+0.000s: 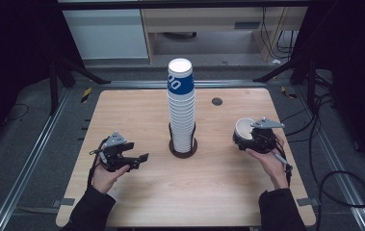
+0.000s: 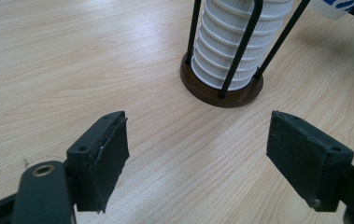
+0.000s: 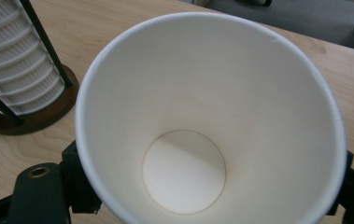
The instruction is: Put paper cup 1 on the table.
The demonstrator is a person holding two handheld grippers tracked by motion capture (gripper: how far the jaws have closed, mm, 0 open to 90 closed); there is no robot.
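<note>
A tall stack of white paper cups (image 1: 181, 103), the top one with a blue band, stands in a brown wire-post holder (image 1: 183, 148) at the middle of the wooden table (image 1: 136, 110). My right gripper (image 1: 244, 139), at the table's right, is shut on a single white paper cup (image 1: 244, 128); in the right gripper view the cup (image 3: 207, 126) opens toward the camera, its inside bare. My left gripper (image 1: 139, 161), at the left of the holder, stands open with nothing between its jaws; its view looks at the holder base (image 2: 221, 91) and the cup stack (image 2: 233, 42).
A small dark round grommet (image 1: 217, 101) sits in the table top at the back right. Metal rails and cables run along both sides of the table on the floor. Cabinets stand behind the far edge.
</note>
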